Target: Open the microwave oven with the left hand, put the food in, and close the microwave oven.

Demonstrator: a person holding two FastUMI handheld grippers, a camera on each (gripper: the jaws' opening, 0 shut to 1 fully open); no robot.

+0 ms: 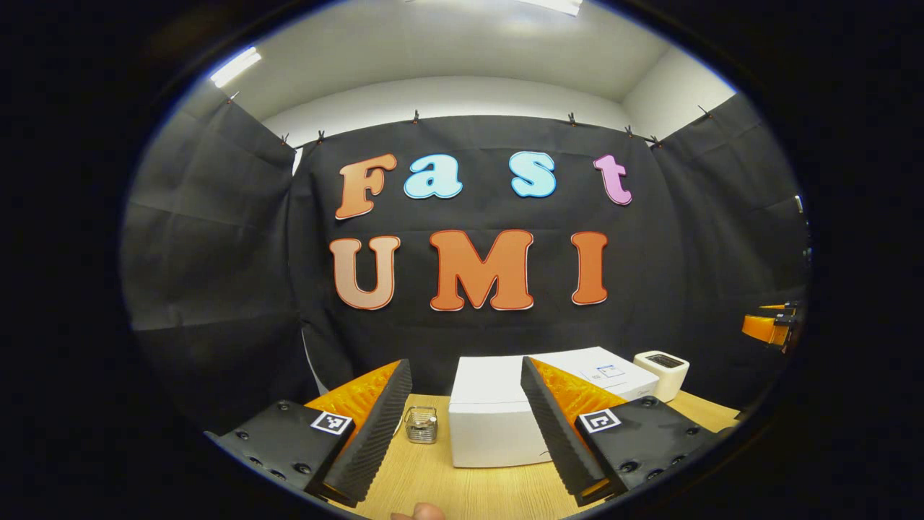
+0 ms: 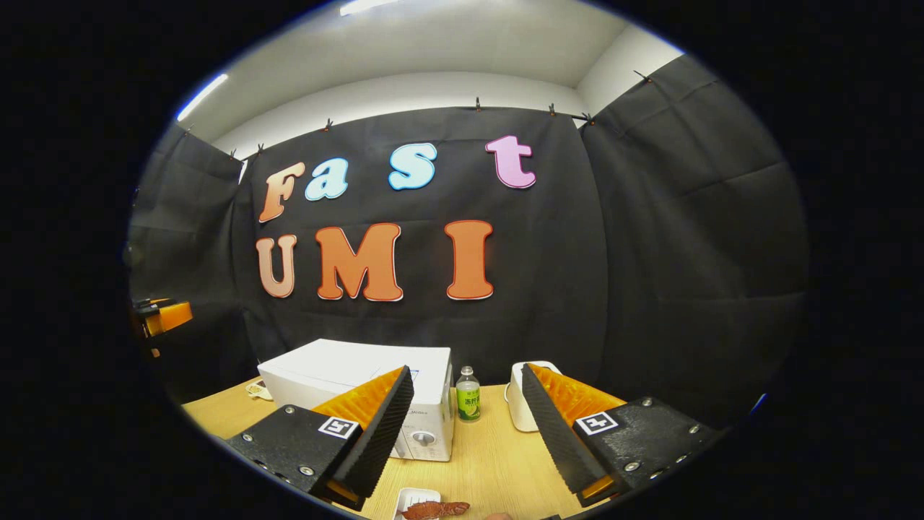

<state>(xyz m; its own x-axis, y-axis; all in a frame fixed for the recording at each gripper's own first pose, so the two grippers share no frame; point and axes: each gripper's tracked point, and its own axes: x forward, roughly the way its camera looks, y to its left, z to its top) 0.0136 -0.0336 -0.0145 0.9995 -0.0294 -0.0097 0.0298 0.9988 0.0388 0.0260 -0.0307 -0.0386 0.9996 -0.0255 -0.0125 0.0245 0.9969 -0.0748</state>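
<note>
A white microwave oven (image 1: pixel 491 422) stands on the wooden table (image 1: pixel 462 487), its door shut, straight ahead of my left gripper (image 1: pixel 465 367), which is open with nothing between its fingers. In the right gripper view the microwave oven (image 2: pixel 339 375) sits ahead to the left, its dial panel (image 2: pixel 422 437) facing me. The food (image 2: pixel 437 509), a reddish-brown piece on a small white tray (image 2: pixel 411 498), lies on the table just below my right gripper (image 2: pixel 468 372), which is open and holds nothing.
A small glass cup (image 1: pixel 421 424) stands left of the microwave, and a white appliance (image 1: pixel 662 372) stands to its right. A bottle with a green label (image 2: pixel 468 393) stands between the microwave and the white appliance (image 2: pixel 516 404). A fingertip (image 1: pixel 419 513) shows at the bottom edge.
</note>
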